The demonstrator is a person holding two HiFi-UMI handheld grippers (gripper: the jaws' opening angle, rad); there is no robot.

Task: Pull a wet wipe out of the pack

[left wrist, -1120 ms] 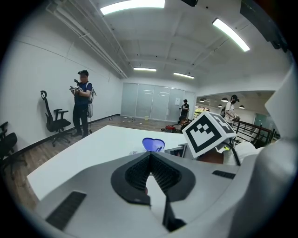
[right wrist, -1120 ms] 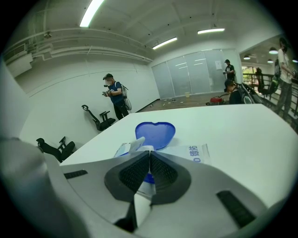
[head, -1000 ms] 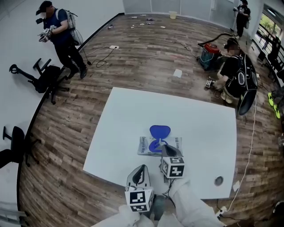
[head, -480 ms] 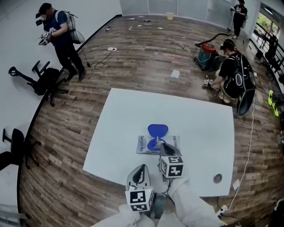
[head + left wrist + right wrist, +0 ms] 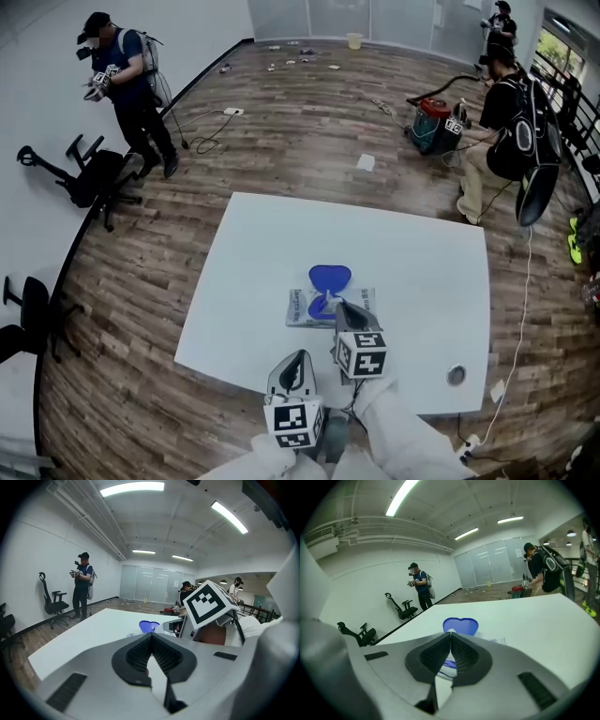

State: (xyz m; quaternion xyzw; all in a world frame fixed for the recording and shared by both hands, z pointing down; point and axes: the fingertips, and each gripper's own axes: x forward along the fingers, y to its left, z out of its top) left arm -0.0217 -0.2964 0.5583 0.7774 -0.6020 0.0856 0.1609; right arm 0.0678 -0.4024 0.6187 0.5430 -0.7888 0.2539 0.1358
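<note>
Grasp at open pack (image 5: 302, 309).
Right hand-held gripper (image 5: 335, 306) closed at pack's opening, perhaps on wipe; next, pull up. Left hand-held gripper (image 5: 298, 355) closed, empty.

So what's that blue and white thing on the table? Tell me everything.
It is a flat, soft-looking wet wipe pack, pale with blue print, lying near the middle of the white table. Its rounded blue lid is flipped open and stands up at the far side. The right gripper has its closed tips at the opening.

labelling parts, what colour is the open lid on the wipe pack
Blue lid; clearest in the head view.
</note>
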